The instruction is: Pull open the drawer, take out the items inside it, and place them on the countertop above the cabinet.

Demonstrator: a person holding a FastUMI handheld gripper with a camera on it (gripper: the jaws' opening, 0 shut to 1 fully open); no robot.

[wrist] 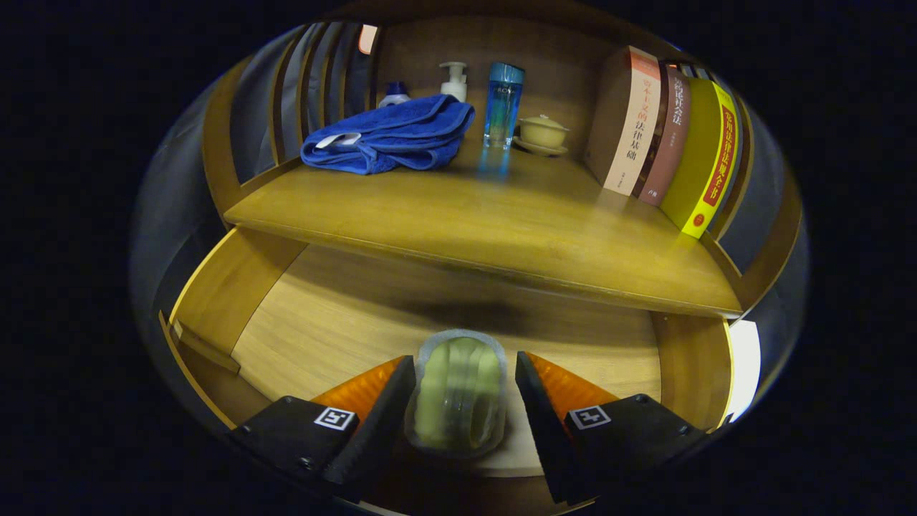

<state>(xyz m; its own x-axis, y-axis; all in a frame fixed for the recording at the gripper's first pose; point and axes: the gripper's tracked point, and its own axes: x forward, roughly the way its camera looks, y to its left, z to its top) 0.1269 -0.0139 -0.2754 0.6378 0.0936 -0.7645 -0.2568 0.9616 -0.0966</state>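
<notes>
I am looking down my two fingers into the pulled-out drawer (337, 315), whose pale wooden floor is bare apart from one thing: a green roll in a clear plastic wrap (458, 394). It lies on the drawer floor right between the fingers of the gripper (464, 390), near the drawer's front. Its long axis runs straight along my line of sight, one rounded end pointing away toward the back of the drawer, the other toward me. The ridges on it run the same way.

The fingers stand apart, a little wider than the roll. The left finger looks to be at or very near the wrap; the right one shows a thin gap beside it. I cannot tell that either presses on it, so I count nothing as held.

Above and beyond the drawer, the countertop (501, 222) overhangs the drawer's back part and throws a shadow on the floor just ahead of the roll. On the countertop, a folded blue towel (390, 136) lies at the back left, with a pump bottle (454, 80) and a blue-capped bottle (394, 93) behind it. A tall blue glass (503, 104) stands just right of the towel, and a small lidded cup on a saucer (542, 134) next to that. At the right, three books (670, 136) lean upright together against the side wall. The middle of the countertop is open wood.
</notes>
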